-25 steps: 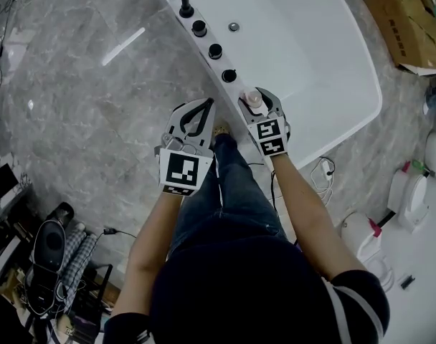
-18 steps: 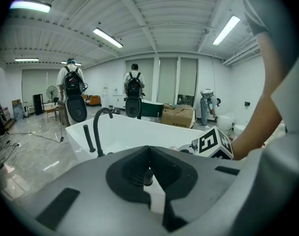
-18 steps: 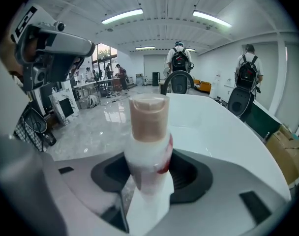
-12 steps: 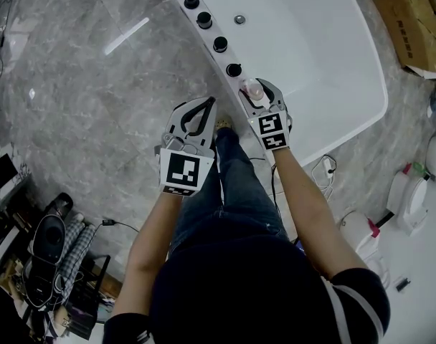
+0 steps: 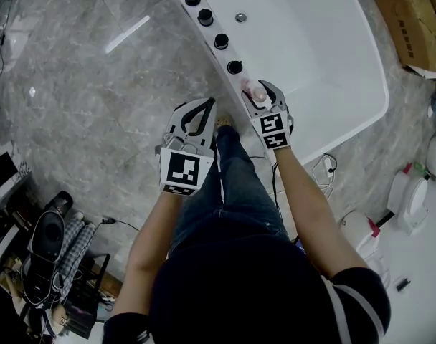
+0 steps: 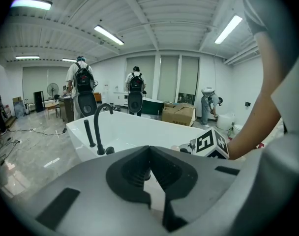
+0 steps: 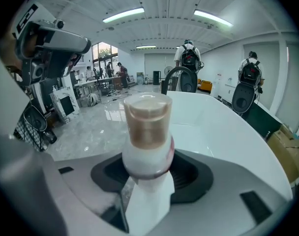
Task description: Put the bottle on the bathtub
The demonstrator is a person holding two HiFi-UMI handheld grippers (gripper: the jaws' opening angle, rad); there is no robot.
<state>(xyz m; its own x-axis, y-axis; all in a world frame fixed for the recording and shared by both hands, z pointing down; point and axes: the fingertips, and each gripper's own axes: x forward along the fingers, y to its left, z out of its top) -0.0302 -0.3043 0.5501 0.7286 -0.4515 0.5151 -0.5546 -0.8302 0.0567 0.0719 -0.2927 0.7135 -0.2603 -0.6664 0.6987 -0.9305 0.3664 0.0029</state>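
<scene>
A white bottle [image 5: 257, 93] with a tan cap stands upright between the jaws of my right gripper [image 5: 260, 87], directly over the near rim of the white bathtub [image 5: 304, 56]. In the right gripper view the bottle [image 7: 147, 132] fills the gap of the gripper [image 7: 149, 156], whose jaws are closed on its white body. Whether the bottle's base rests on the rim is hidden. My left gripper [image 5: 206, 103] hangs to the left of the tub over the floor, shut and empty, its tips meeting [image 6: 149, 147].
A black faucet [image 6: 98, 127] and three black knobs [image 5: 221, 41] line the tub rim beyond the bottle. A cardboard box [image 5: 411, 20] lies at the top right, white fixtures [image 5: 408, 192] at the right, a cable [image 5: 322, 169] by the tub, bags [image 5: 49, 242] at the lower left.
Only the head camera has shifted slightly. Both grippers and the bottle keep their places over the tub rim.
</scene>
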